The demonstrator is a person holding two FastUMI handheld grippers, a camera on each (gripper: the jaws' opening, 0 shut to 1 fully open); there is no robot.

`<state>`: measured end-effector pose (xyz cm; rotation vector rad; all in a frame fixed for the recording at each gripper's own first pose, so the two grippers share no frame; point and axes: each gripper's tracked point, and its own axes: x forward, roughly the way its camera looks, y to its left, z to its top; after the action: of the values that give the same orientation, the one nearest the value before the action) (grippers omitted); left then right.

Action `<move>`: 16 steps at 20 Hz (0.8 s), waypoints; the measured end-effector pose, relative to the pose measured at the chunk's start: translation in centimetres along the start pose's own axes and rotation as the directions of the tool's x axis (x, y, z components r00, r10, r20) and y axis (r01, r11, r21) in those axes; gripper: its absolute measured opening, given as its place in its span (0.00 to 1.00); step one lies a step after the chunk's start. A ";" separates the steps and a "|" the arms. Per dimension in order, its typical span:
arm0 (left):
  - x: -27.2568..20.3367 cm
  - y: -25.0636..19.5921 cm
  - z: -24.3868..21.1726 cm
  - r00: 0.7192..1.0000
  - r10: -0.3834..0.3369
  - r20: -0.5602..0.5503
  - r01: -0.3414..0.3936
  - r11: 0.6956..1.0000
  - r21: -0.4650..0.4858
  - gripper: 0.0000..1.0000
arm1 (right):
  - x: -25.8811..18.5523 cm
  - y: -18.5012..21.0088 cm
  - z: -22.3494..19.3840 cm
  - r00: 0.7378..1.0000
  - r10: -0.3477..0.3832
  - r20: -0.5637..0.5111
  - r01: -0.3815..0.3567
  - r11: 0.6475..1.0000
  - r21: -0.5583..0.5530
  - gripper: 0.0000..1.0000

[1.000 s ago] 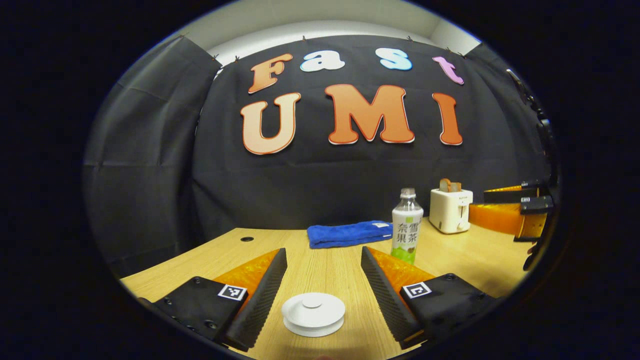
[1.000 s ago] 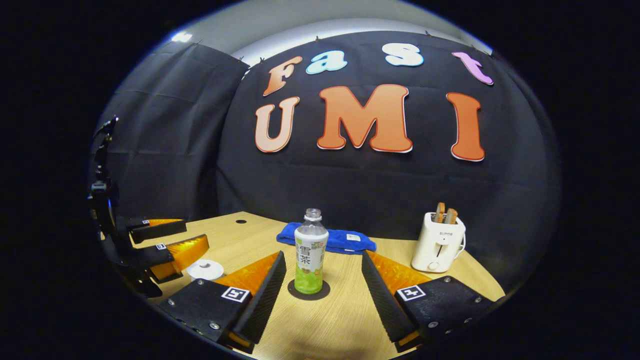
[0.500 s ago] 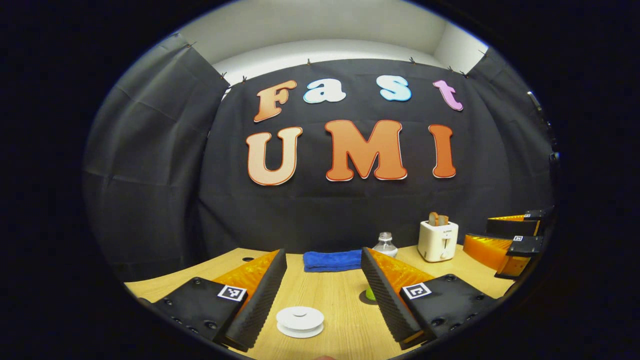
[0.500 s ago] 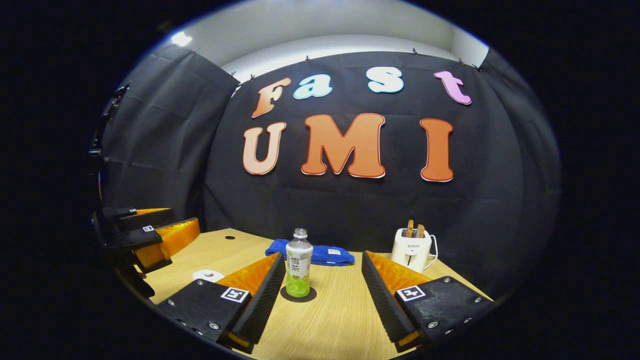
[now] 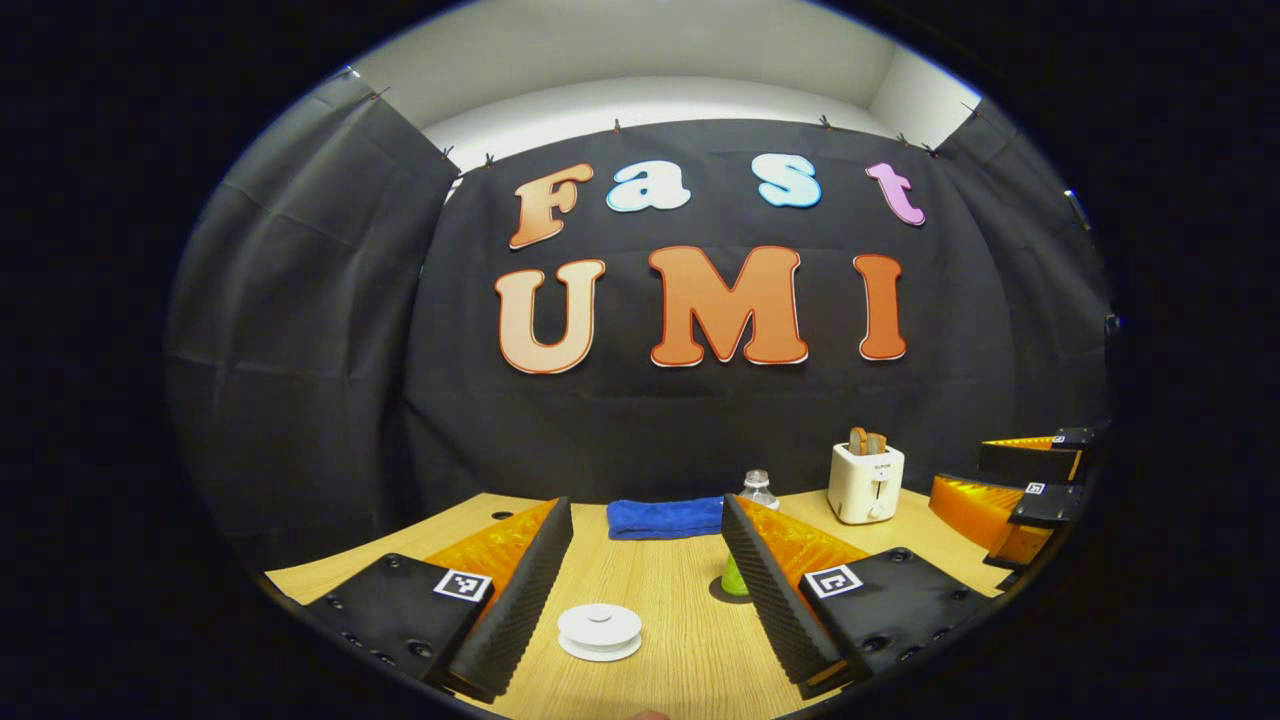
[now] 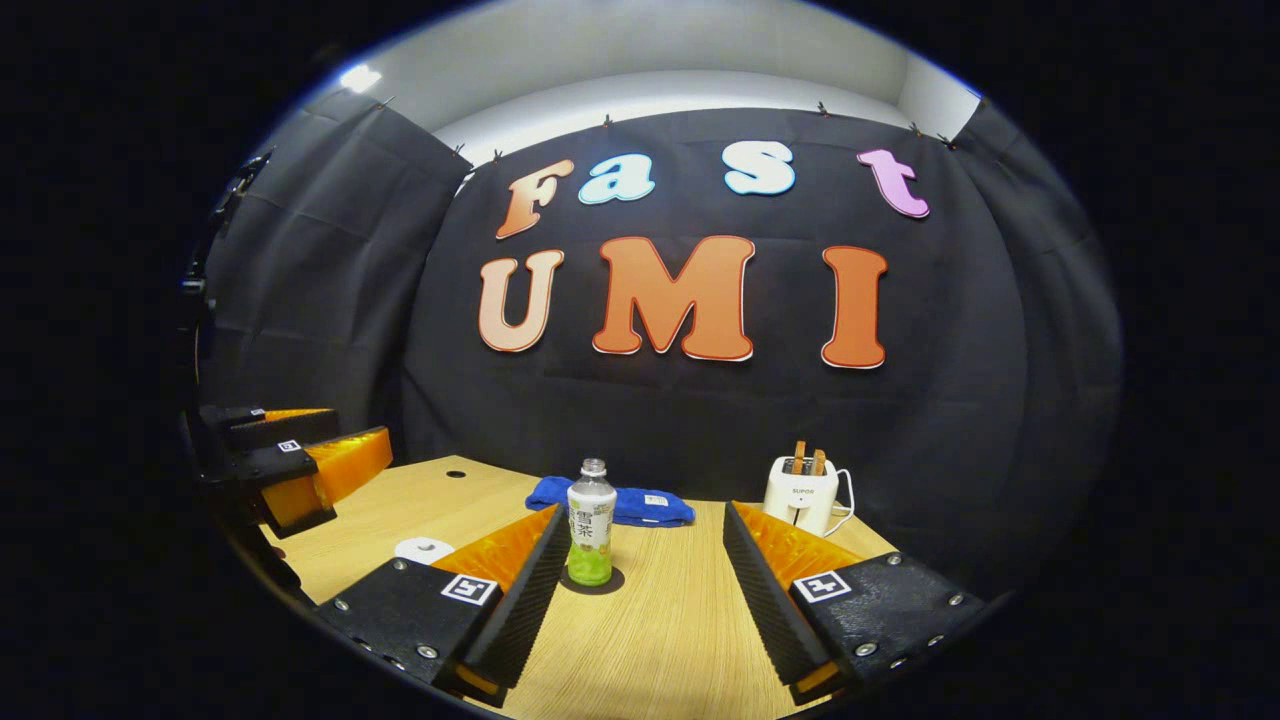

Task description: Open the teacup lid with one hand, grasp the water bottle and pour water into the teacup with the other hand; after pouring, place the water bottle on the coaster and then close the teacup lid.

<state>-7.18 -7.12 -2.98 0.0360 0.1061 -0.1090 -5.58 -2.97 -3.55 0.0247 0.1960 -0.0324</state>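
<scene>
**Both grippers open above the table; bottle on coaster, lid on teacup**

Left gripper view, from left to right: the left gripper (image 5: 648, 570) is spread wide and holds nothing. The white teacup lid (image 5: 600, 630) sits closed on the teacup, on the wooden table (image 5: 660, 580), between the two fingers but touching neither. Behind it lies a blue towel (image 5: 665, 517). The water bottle (image 5: 756, 492) stands upright, partly hidden behind one finger. A white toaster (image 5: 866, 482) stands further right. The right gripper (image 5: 1010, 495) shows at the far right edge.

Right gripper view, from left to right: the left gripper (image 6: 290, 455) hangs above the table edge, near the teacup lid (image 6: 424, 549). The water bottle (image 6: 591, 522) stands on the dark coaster (image 6: 592, 580). The right gripper (image 6: 640, 575) is wide open and empty, well short of the bottle.
</scene>
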 end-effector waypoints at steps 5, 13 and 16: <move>-1.2 0.4 1.1 0.999 0.009 0.032 -0.010 0.999 0.031 0.98 | 0.3 1.4 0.2 1.000 0.004 0.020 -0.005 1.000 0.018 0.92; -2.9 1.6 0.9 0.998 0.040 0.056 -0.039 0.999 -0.004 1.00 | -0.8 1.9 0.4 0.999 0.011 0.045 -0.010 1.000 -0.016 0.92; -3.1 0.7 0.7 0.998 0.016 0.057 -0.015 1.000 -0.019 1.00 | -0.9 2.1 0.2 0.999 0.011 0.043 -0.011 1.000 0.002 0.92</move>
<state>-10.14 -6.13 -1.94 0.0152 0.0502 -0.0932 -6.37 -0.84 -3.16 0.0270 0.1528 -0.0218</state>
